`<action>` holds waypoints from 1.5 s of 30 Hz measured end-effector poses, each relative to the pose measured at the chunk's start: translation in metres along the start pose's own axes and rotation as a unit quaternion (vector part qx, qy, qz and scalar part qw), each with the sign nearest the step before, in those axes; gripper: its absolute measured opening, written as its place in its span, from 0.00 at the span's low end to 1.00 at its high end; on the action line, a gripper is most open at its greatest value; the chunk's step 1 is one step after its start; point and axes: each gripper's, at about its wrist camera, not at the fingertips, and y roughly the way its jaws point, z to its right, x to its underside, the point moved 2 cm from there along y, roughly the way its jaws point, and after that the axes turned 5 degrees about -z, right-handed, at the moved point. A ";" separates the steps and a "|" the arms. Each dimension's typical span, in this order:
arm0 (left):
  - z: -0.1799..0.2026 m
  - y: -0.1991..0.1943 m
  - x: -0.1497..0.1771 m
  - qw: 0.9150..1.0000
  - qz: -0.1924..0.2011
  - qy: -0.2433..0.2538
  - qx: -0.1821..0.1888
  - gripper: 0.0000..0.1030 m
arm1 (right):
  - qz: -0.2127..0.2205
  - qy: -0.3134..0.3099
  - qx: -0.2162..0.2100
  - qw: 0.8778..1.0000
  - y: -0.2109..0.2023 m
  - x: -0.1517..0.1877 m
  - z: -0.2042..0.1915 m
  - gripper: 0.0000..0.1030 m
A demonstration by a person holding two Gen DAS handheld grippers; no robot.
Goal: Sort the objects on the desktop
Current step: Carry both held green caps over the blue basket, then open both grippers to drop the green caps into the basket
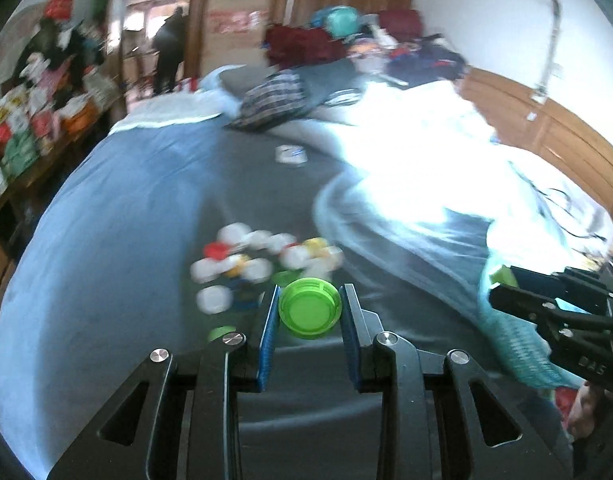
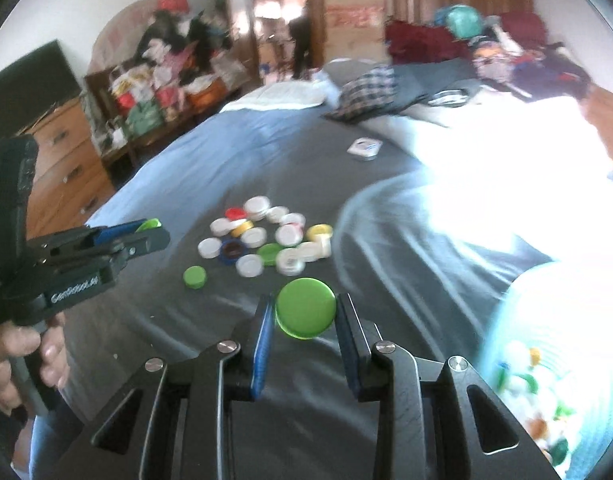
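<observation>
My left gripper (image 1: 309,312) is shut on a green cap (image 1: 309,309), open side towards the camera, held above the grey bedsheet (image 1: 146,216). It also shows in the right wrist view (image 2: 146,232) at the left. My right gripper (image 2: 304,314) is shut on another green cap (image 2: 305,313), flat top showing. A pile of white, red, yellow, blue and green caps (image 2: 266,240) lies on the sheet ahead; it is blurred in the left wrist view (image 1: 258,260). A single green cap (image 2: 194,277) lies apart at the pile's left.
A light blue basket (image 2: 546,380) holding several caps sits at the right; it also shows in the left wrist view (image 1: 518,344). A small white box (image 2: 364,147) lies farther up the bed. White bedding (image 2: 486,168), plaid cloth (image 2: 366,92) and a wooden dresser (image 2: 62,168) surround the area.
</observation>
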 end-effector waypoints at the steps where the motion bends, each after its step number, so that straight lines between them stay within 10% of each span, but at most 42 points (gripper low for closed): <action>1: 0.014 -0.003 -0.002 1.000 0.001 0.006 0.008 0.24 | 0.004 0.004 0.005 1.000 -0.007 0.001 0.006 0.32; 24: 0.273 0.022 -0.027 0.974 -0.060 0.189 0.108 0.24 | 0.006 0.137 0.101 0.985 -0.115 0.067 0.174 0.32; 45: 0.299 0.041 -0.015 0.967 -0.089 0.222 0.087 0.24 | 0.016 0.163 0.101 0.981 -0.126 0.085 0.192 0.32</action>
